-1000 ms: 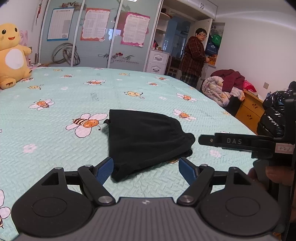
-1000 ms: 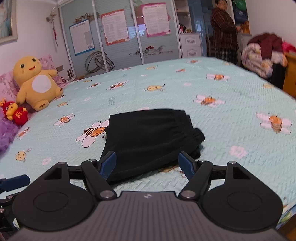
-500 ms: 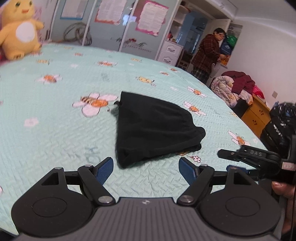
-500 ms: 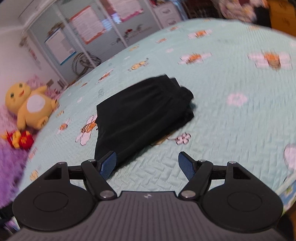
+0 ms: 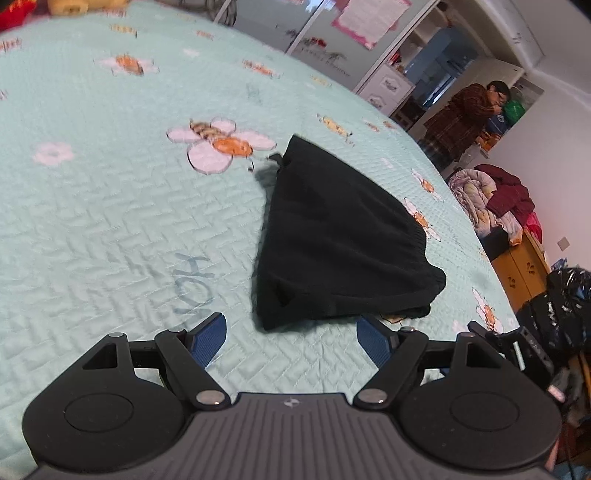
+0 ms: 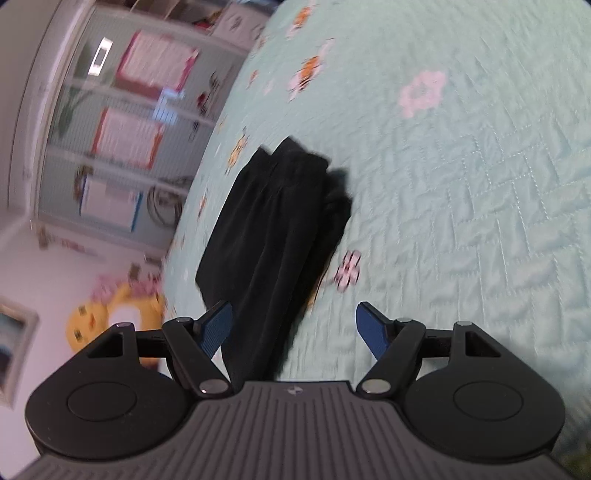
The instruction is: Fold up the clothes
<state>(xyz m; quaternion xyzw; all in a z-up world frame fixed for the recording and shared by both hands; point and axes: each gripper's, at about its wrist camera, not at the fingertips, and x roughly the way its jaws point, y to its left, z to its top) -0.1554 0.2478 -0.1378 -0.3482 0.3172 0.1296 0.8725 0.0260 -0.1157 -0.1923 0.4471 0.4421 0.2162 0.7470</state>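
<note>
Right wrist view: motion blur throughout. The wall posters [image 6: 142, 107] carry no readable text, and the yellow plush toy [image 6: 110, 317] is a smear, partly hidden behind the right gripper [image 6: 293, 325] linkage. The near end of the black garment [image 6: 273, 236] runs under the gripper body and is out of sight; its folded layers cannot be counted.

Left wrist view: another yellow toy [image 5: 85, 4] and a red item [image 5: 14, 14] are cut off by the top edge. Blue lettering on the bedspread [image 5: 194, 284] is faint and not legible. The pile of bedding and clothes [image 5: 495, 201] is too small to sort. The device at lower right [image 5: 517, 347] is largely hidden behind the left gripper [image 5: 291, 336].
</note>
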